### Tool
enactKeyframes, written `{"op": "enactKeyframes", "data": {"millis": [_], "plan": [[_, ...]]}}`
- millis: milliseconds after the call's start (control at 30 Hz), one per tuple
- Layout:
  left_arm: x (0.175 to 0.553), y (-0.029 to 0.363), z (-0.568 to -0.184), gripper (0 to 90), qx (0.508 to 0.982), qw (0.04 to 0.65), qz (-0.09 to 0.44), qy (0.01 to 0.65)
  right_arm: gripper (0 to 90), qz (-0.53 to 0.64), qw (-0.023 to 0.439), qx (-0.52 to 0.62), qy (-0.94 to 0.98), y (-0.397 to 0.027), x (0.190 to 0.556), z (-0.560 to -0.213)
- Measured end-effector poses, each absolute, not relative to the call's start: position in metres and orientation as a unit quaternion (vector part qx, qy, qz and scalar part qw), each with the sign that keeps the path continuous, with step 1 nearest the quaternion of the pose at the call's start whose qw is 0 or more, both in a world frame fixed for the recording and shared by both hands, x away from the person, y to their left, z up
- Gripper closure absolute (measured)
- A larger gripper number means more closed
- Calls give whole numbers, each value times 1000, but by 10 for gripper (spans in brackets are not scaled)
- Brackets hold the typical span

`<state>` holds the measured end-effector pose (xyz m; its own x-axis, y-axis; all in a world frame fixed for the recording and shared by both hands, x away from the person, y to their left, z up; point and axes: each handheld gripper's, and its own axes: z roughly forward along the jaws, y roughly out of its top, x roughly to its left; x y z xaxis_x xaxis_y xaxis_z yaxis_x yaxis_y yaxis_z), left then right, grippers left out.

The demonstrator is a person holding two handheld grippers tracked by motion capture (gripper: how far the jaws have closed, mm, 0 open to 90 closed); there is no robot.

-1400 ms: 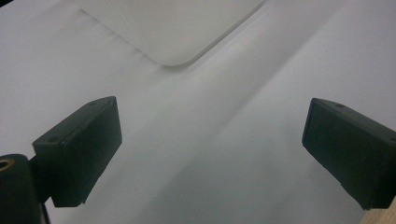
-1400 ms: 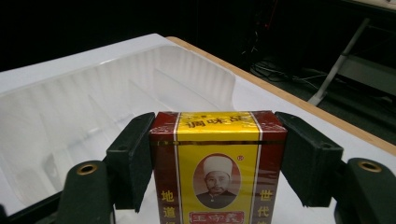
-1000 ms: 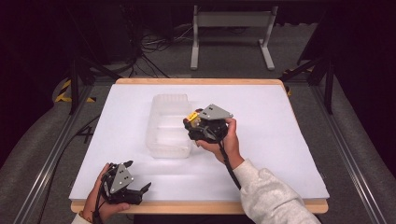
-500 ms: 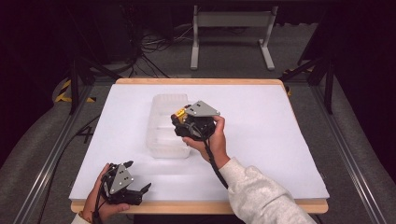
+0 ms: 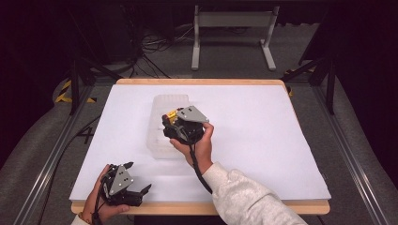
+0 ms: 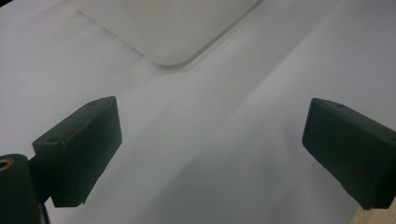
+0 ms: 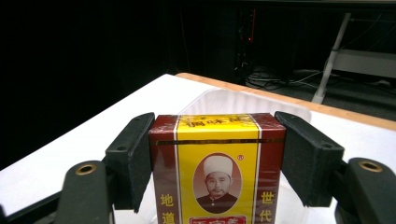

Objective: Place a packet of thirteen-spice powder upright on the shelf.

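Observation:
A red and yellow box (image 7: 217, 163) with a printed portrait sits upright between my right gripper's (image 7: 215, 137) black pads, which press on its two sides. In the high view that right gripper (image 5: 170, 123) hovers with the box (image 5: 172, 115) over a clear plastic container (image 5: 162, 105) at the table's middle left. The container's far rim (image 7: 243, 100) shows just beyond the box. My left gripper (image 5: 139, 177) rests at the front left corner of the table. Its jaws stand wide apart with nothing between them (image 6: 212, 154), pointing toward a corner of the container (image 6: 173, 28).
A white sheet (image 5: 263, 126) covers the wooden table, whose front edge (image 5: 197, 208) runs along the bottom. Dark floor, cables and a grey metal stand (image 5: 232, 21) lie beyond the far edge. Metal rails flank both sides.
My right hand has carried the box leftward, from the container's right edge to above its middle. The left hand has kept still.

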<state>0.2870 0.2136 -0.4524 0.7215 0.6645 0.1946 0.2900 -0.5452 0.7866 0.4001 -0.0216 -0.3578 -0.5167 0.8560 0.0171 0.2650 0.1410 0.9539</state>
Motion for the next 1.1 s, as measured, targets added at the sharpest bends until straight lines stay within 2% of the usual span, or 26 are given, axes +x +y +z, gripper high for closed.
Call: {"op": "enactKeyframes", "data": {"millis": [200, 300, 433, 567, 1100], "plan": [[287, 213, -453, 52, 845, 384, 243, 281, 308, 514, 256, 403, 712, -22, 399, -370], [287, 213, -453, 52, 845, 384, 242, 284, 286, 503, 274, 380, 726, -22, 396, -374], [287, 212, -453, 51, 846, 382, 241, 283, 279, 502, 266, 364, 738, -22, 394, -376], [287, 212, -453, 51, 847, 380, 241, 281, 276, 494, 280, 341, 749, -20, 389, -378], [287, 211, -454, 51, 849, 377, 242, 282, 197, 480, 276, 320, 769, -28, 392, -380]]}}
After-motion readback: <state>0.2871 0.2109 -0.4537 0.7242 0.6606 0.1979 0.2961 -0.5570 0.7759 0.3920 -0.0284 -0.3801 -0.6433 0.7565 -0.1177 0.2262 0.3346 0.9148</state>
